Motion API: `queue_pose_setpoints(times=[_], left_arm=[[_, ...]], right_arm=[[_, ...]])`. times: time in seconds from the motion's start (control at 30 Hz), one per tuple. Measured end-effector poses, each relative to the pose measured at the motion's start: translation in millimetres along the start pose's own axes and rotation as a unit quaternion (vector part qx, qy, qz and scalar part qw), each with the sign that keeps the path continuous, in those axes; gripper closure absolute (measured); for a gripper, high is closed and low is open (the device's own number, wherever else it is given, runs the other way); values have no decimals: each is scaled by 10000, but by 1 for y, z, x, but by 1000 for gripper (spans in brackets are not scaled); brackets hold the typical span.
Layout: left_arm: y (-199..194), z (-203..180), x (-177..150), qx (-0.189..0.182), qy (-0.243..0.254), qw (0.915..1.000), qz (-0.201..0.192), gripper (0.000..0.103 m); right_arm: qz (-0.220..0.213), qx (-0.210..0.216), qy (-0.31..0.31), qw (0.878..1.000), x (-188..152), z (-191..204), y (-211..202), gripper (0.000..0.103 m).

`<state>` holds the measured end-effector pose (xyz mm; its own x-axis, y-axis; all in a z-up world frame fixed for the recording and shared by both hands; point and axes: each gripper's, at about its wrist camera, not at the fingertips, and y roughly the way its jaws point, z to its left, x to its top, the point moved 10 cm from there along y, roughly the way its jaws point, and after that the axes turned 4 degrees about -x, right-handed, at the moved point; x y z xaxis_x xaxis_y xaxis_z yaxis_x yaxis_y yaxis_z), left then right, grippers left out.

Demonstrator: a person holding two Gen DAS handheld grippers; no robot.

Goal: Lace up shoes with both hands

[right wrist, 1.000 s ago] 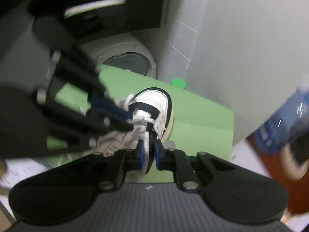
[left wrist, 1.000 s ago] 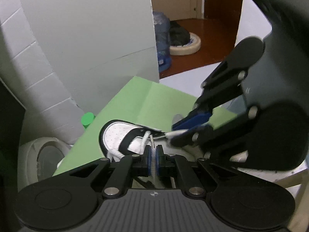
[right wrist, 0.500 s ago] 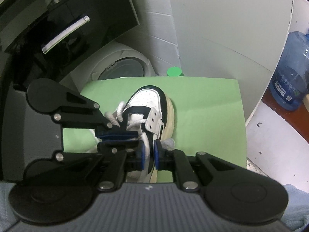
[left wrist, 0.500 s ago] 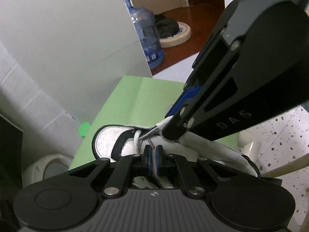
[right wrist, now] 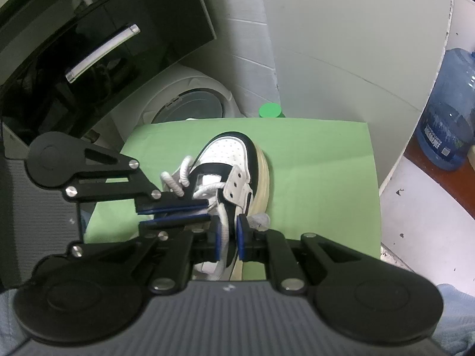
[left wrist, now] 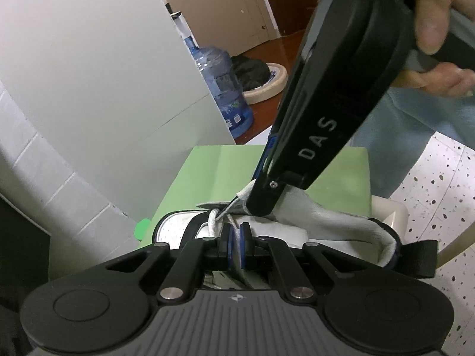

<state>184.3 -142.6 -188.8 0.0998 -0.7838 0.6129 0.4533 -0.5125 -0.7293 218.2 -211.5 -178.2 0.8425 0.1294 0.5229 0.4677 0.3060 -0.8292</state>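
Left gripper (right wrist: 178, 213) pinched shut on the white lace (right wrist: 184, 175) | right gripper (right wrist: 227, 238) clamped on another stretch of lace | shoe (right wrist: 234, 160) lay on the green mat (right wrist: 311, 160).

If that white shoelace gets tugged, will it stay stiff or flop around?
The white shoelace probably flops: its free loops curl limply beside the shoe. Its woven surface likely grips rather than slips. The shoe looks light and might slide on the green mat.

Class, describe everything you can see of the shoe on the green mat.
The shoe is a white sneaker with dark navy trim, a perforated toe and a cream sole, lying on the green mat. Its white lace is loosely threaded. The left gripper pinches a lace end; the right gripper is shut on another strand.
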Motion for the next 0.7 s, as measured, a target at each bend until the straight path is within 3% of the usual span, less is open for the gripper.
queue_pose_setpoints(times=[0.17,0.37,0.57,0.7], left_arm=[[8,2,0,109,-28,9999,34,98],[11,13,1,114,-776,9969,31,98],[11,19,1,90,-1176,9930,1,98],[11,21,4,61,-1383,9904,-10,98]], right_arm=[[-13,19,37,10000,-1,1,0,93],[65,590,806,9950,3,-7,-2,87],[-412,1469,1880,9703,30,-21,-18,88],[-147,2002,2465,9481,42,-19,7,89]])
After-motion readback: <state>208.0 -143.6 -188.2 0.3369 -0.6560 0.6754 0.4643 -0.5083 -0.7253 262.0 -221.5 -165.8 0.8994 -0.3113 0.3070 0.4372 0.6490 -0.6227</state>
